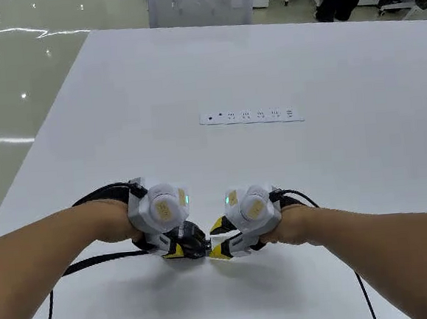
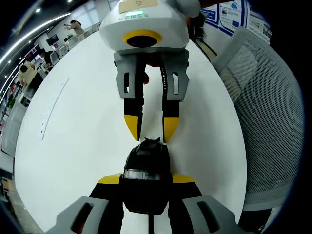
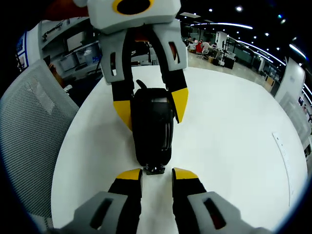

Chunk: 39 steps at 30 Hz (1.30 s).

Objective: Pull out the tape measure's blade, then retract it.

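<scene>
Head view: the left tool (image 1: 182, 248) and the right tool (image 1: 218, 239) meet low on the white bench (image 1: 265, 67). The black tape measure (image 1: 194, 238) sits between them.

Left gripper view: the left tool pinches the tape measure's case.

Right gripper view: the right tool is spread around the blade tip (image 3: 155, 169). It should pinch the tip squarely, then pull straight back slowly.

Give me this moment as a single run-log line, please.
left gripper: shut on tape measure | right gripper: open, fingers flanking blade hook | pull: not started
</scene>
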Each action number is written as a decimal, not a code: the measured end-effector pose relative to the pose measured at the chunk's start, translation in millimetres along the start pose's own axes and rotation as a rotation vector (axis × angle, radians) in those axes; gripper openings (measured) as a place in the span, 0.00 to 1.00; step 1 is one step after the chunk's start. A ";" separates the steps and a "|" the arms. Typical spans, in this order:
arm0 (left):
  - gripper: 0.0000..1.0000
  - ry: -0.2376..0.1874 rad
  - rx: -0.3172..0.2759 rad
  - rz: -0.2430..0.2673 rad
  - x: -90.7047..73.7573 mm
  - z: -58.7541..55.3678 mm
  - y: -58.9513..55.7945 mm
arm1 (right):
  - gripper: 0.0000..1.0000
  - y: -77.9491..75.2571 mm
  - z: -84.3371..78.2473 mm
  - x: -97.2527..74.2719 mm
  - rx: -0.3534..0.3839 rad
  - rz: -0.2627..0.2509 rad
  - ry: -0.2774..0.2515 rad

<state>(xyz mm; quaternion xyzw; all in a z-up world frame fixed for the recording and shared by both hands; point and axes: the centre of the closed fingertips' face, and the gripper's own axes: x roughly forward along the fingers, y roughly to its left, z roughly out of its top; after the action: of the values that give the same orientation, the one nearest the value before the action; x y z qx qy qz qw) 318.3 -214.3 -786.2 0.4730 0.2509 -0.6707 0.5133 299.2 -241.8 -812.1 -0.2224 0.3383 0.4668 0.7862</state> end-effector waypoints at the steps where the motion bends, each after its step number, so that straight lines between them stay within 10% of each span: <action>1: 0.32 -0.001 -0.001 0.000 0.0 0.0 0.0 | 0.20 0.1 0.0 0.9 -0.004 0.000 0.000; 39: 0.32 -0.018 -0.034 -0.007 1.0 1.0 0.7 | 0.15 2.0 -2.3 11.4 -0.028 0.021 0.048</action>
<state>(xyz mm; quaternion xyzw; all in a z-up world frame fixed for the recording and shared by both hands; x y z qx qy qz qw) 318.6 -215.8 -786.5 0.4573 0.2594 -0.6725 0.5209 300.5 -235.8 -822.2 -0.2408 0.3530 0.4741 0.7698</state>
